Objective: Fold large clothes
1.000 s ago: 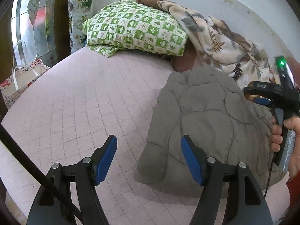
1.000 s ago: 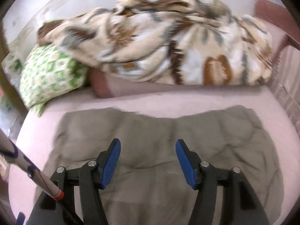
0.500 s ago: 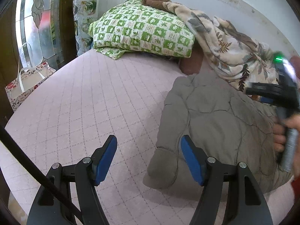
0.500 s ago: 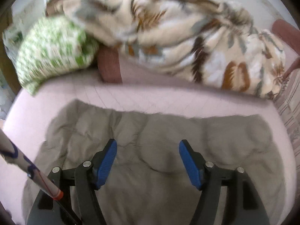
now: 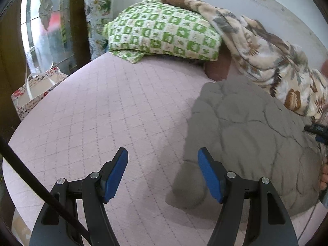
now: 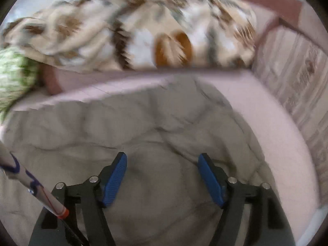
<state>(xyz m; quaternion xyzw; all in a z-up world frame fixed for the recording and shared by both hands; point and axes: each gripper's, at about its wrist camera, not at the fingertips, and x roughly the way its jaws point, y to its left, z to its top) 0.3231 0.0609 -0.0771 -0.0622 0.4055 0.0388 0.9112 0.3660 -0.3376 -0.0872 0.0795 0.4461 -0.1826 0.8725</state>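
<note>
A grey quilted garment (image 5: 250, 131) lies folded and flat on the pink quilted bed (image 5: 106, 110). My left gripper (image 5: 163, 160) hovers open above the bed just left of the garment's near left corner, nothing between its blue pads (image 5: 209, 174). In the right wrist view the same grey garment (image 6: 143, 135) fills the lower frame. My right gripper (image 6: 162, 164) hangs over its middle with the jaws opening and nothing pressed between them. The right gripper's black body and a hand show at the right edge of the left wrist view (image 5: 319, 133).
A green checked pillow (image 5: 164, 32) and a crumpled leaf-print blanket (image 5: 266, 57) lie along the far side against the wall. A gift bag (image 5: 34, 90) stands beside the bed at left. A patterned bed side (image 6: 297, 78) rises at the right.
My right gripper moved right and lower over the grey garment and its jaws spread wider. The left gripper's view swung slightly, shifting the garment rightward; its jaws stayed the same.
</note>
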